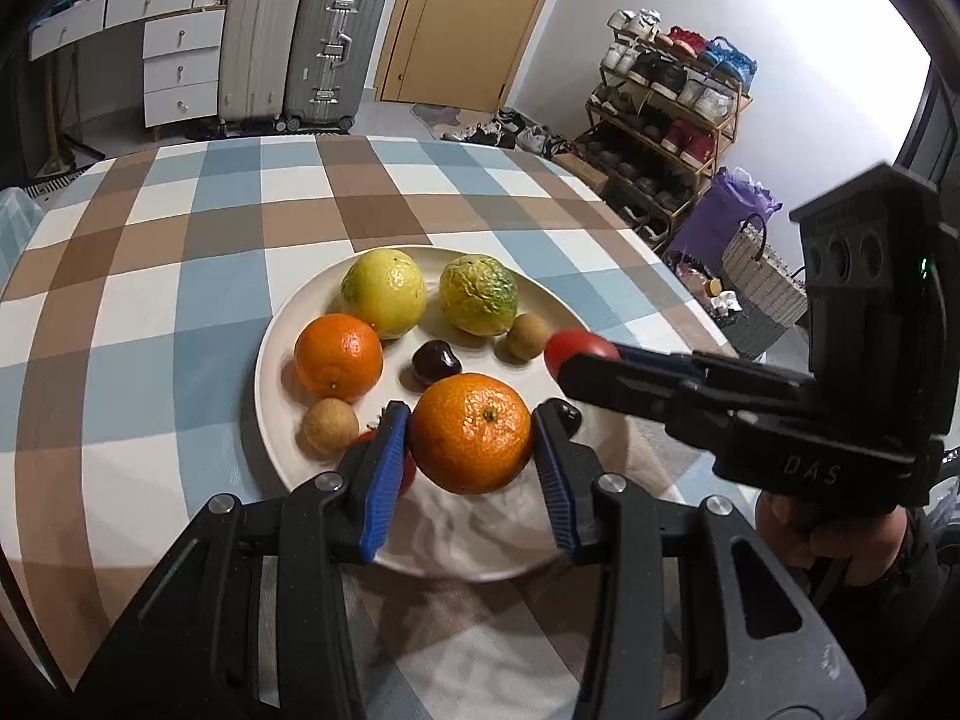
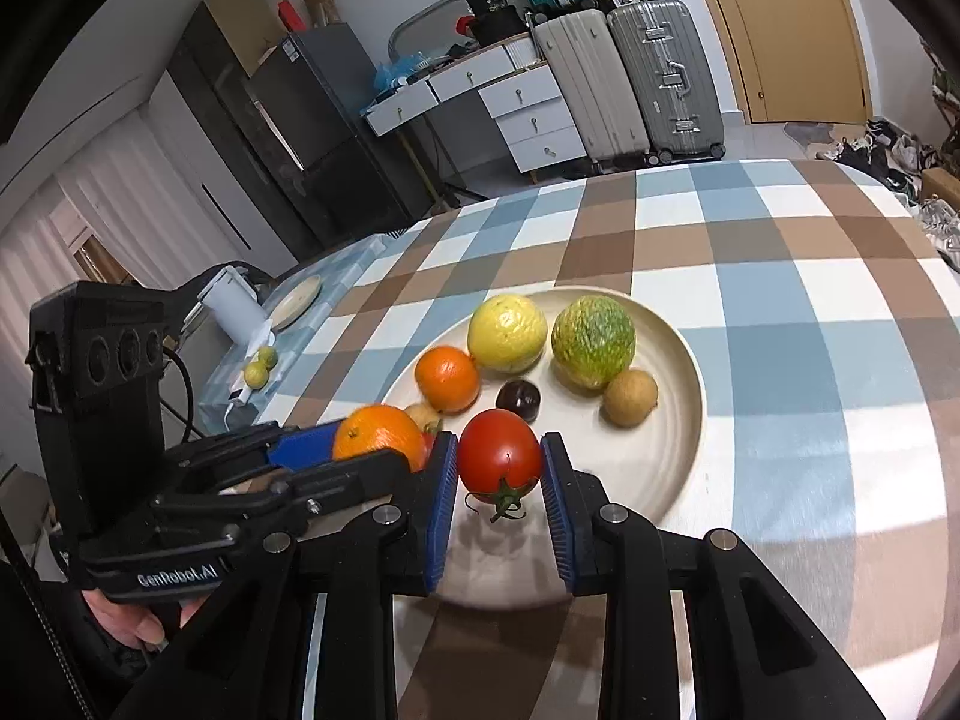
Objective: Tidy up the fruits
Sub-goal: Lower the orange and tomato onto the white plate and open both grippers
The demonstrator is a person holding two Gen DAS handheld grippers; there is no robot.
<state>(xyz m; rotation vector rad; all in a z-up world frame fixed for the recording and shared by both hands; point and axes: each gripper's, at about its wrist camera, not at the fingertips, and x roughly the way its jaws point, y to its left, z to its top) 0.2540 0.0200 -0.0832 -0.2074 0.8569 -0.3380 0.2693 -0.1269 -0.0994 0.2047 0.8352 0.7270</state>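
left gripper [image 1: 471,441] clamping orange [image 1: 471,432] at lower centre of frame, over near part of plate [image 1: 270,360]. right gripper [image 2: 500,468] clamping tomato [image 2: 500,456] at lower centre, over plate's near rim.

Glossy smooth red tomato [image 2: 500,452], dimpled orange peel [image 1: 471,432], matt cream plate [image 2: 684,354], checked cloth tablecloth [image 1: 180,300], ribbed blue pads [image 1: 384,474]
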